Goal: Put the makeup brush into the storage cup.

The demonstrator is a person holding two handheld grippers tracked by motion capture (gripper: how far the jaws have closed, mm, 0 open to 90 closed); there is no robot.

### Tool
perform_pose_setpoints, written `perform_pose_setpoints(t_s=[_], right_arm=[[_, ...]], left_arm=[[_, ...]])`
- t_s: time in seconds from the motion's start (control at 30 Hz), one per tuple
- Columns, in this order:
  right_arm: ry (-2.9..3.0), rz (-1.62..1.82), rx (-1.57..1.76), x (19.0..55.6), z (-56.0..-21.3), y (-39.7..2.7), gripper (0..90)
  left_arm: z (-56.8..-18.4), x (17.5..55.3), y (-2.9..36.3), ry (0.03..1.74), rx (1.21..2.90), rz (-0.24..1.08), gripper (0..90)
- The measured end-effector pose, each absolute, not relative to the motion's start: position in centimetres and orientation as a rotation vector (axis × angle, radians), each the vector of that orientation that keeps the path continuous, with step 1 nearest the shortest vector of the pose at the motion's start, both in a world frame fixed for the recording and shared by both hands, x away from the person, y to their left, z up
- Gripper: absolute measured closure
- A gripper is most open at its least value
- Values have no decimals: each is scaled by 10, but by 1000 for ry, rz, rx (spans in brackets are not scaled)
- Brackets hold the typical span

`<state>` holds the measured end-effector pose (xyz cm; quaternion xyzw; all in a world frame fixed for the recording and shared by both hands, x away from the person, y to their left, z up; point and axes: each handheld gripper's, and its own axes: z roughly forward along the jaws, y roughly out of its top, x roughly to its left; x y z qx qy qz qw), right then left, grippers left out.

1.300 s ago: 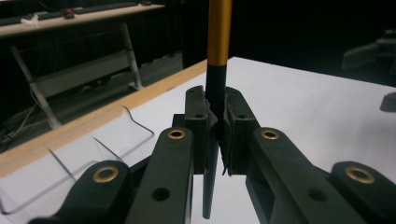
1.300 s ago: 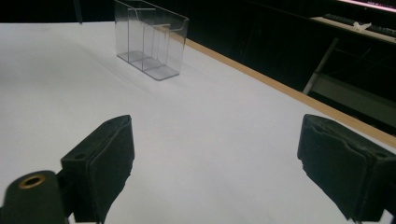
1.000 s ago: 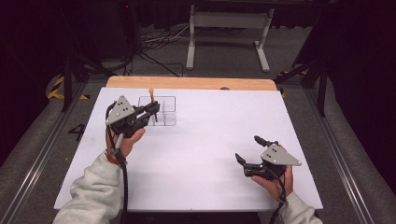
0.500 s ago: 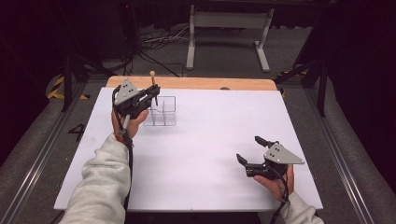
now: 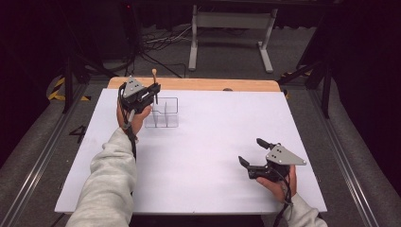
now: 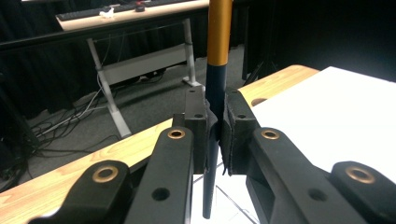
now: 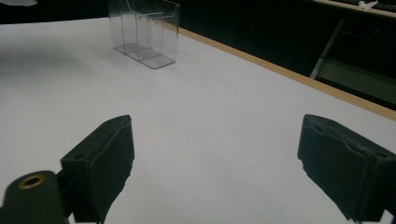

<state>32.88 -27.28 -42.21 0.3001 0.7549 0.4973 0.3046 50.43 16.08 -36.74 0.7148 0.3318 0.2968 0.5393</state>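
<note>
My left gripper (image 5: 155, 93) hovers at the far left of the table, shut on an upright pen-like stick (image 5: 154, 74). In the left gripper view the stick (image 6: 218, 32) has an orange upper part and a dark blue lower part, and the pads (image 6: 235, 133) of the left gripper (image 6: 215, 122) press on it from both sides. Its lower tip hangs over the left rear of a clear plastic divided holder (image 5: 163, 114); contact cannot be told. My right gripper (image 5: 252, 151) rests near the front right, open, with nothing between its pads (image 7: 105, 161). The holder (image 7: 144, 32) stands far off in the right gripper view.
The white tabletop (image 5: 213, 137) has a wooden strip (image 5: 198, 84) along its far edge. Beyond it stand a desk frame (image 5: 231, 33) and floor cables (image 5: 156, 45). A grey sleeve (image 5: 108, 179) crosses the front left.
My left hand has carried the stick toward the far edge, to the holder's rear left. The right gripper has stayed put.
</note>
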Motion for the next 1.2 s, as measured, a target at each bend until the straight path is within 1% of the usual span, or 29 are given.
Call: perform_pose_setpoints(t_s=[0.4,0.63,0.9,1.2], right_arm=[[2016,1332,792,329,-424,-272,122],[2006,1327,794,329,-423,-273,122],[2000,1321,803,330,-423,-273,124],[2001,1318,803,330,-424,-272,125]], left_arm=[[-384,515,160,825,1747,690,824],[-395,512,162,824,1769,655,824],[-403,508,163,836,1777,648,823],[-403,507,157,815,1787,640,822]])
